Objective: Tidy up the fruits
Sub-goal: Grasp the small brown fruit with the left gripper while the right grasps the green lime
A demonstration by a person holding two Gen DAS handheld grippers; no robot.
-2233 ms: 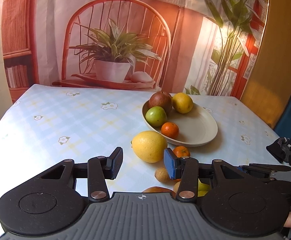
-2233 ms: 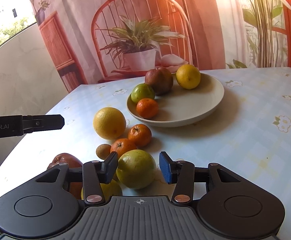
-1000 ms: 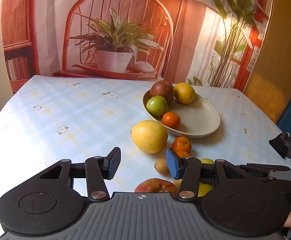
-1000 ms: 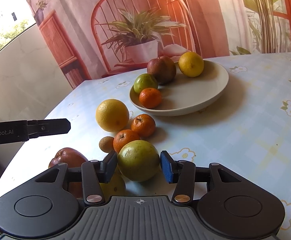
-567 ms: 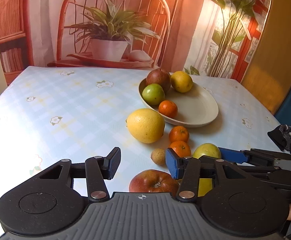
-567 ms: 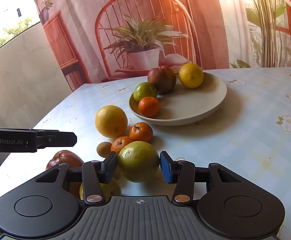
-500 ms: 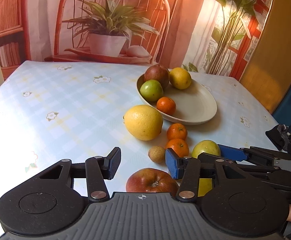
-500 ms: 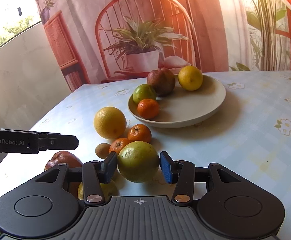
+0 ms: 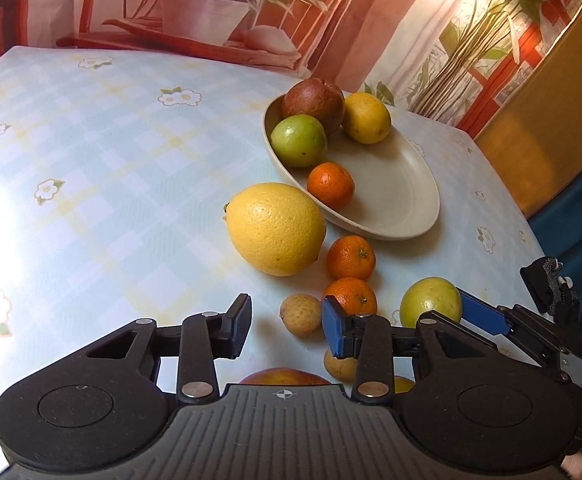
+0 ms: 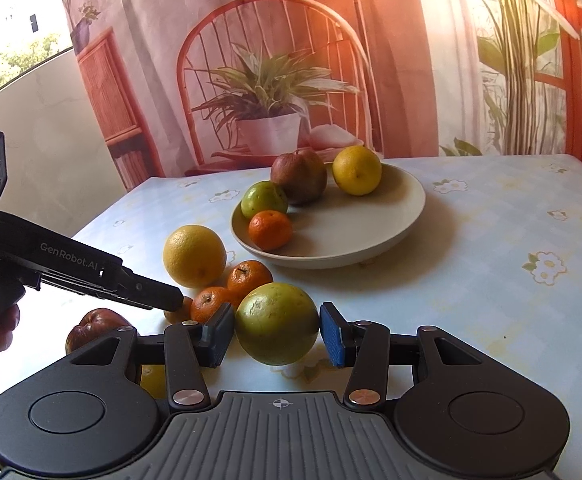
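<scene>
Right gripper (image 10: pixel 277 330) clamps a green apple (image 10: pixel 277 329) above the table's (image 10: pixel 491 248) near edge; left gripper (image 9: pixel 286 325), fingers apart and empty, hovers near loose tangerines (image 9: pixel 350 258) short of the bowl (image 9: pixel 403 200).

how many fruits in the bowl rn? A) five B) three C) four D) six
C: the bowl holds a dark red apple, a lemon, a green apple and a mandarin; the other green fruit sits between the right tongs, short of the bowl.
</scene>
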